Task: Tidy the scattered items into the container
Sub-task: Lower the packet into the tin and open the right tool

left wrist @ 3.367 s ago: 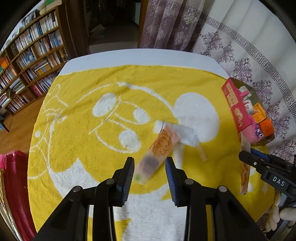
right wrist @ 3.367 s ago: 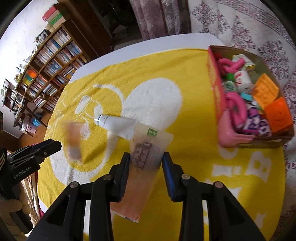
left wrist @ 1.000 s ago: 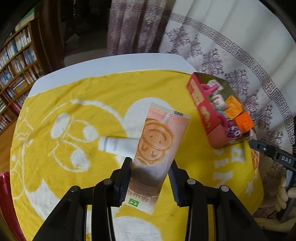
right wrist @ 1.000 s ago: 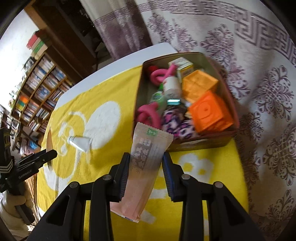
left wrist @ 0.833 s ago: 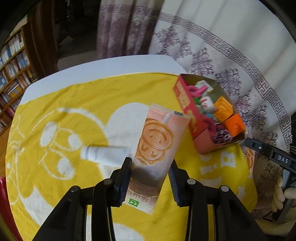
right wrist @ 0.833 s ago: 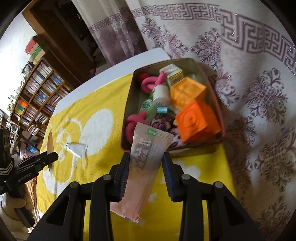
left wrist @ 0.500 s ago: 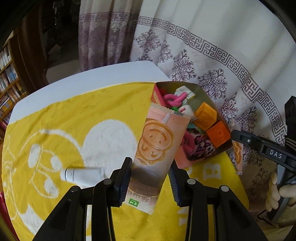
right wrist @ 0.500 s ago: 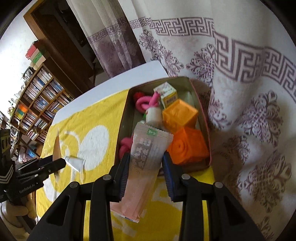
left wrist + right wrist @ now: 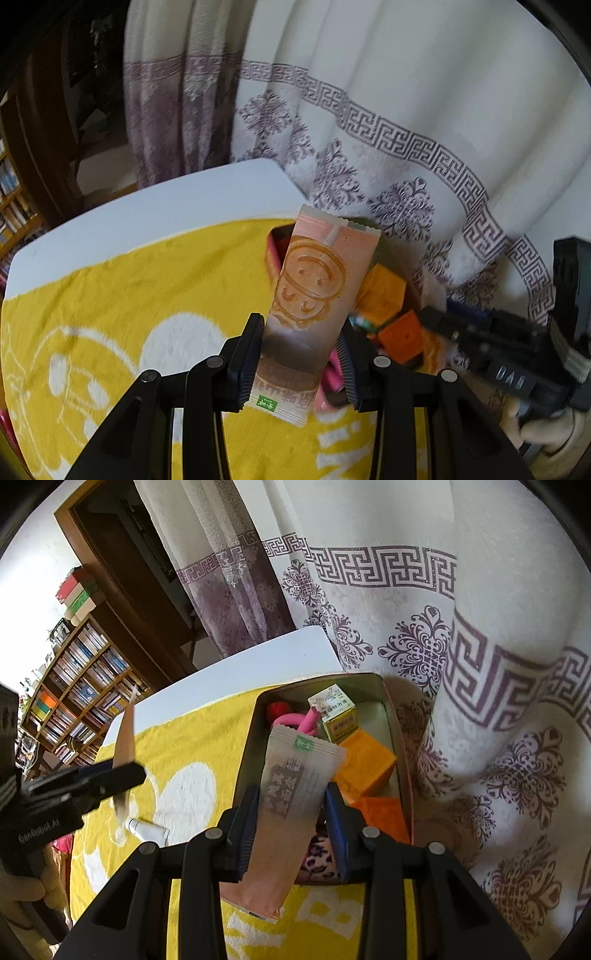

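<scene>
My left gripper (image 9: 301,352) is shut on a pink snack packet with a smiling cookie print (image 9: 314,291), held up in front of the pink box (image 9: 271,254). My right gripper (image 9: 291,823) is shut on a second pink snack packet (image 9: 291,794), held over the near end of the open box (image 9: 251,753). The box holds orange cubes (image 9: 365,762), a pink looped toy (image 9: 299,720), a small yellow carton (image 9: 338,712) and a patterned cloth (image 9: 319,860). A white tube (image 9: 147,830) lies on the yellow towel (image 9: 192,746) to the left.
The white table (image 9: 166,221) carries the yellow towel (image 9: 110,295). A patterned curtain (image 9: 480,664) hangs right behind the box. A bookshelf (image 9: 81,690) stands far left. The left gripper body shows in the right wrist view (image 9: 74,790); the right one shows in the left wrist view (image 9: 498,350).
Both grippers have moved toward the box with their packets. The right packet now hangs over the box's near end. The white tube stays on the towel.
</scene>
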`<control>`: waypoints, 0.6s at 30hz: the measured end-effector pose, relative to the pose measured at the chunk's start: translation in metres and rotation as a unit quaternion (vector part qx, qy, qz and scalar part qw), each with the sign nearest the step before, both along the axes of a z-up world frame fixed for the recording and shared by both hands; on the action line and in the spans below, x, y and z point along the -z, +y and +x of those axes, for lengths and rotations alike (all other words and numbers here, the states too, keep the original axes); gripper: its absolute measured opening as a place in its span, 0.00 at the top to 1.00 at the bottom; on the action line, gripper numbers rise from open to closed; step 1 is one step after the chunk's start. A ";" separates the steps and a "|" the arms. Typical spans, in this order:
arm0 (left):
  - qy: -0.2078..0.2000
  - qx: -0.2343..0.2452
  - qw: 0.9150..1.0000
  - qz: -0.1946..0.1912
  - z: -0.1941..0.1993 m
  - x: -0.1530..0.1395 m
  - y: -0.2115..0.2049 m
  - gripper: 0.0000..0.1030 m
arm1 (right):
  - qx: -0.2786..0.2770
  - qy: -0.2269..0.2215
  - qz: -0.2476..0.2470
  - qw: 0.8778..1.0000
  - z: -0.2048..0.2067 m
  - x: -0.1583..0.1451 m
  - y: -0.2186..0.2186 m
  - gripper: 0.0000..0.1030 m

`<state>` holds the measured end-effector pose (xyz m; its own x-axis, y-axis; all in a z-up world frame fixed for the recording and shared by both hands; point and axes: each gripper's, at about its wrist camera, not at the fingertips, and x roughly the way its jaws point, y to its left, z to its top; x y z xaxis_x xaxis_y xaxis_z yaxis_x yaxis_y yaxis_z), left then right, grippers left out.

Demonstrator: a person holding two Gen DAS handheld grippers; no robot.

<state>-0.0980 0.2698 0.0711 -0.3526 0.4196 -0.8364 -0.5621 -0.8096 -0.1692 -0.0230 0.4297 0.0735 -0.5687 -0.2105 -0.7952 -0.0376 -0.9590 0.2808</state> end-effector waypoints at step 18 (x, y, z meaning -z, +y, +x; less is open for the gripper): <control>-0.029 0.034 0.999 0.024 -0.040 0.006 0.070 0.34 | -0.007 0.006 0.005 1.000 -0.011 -0.004 0.005 0.57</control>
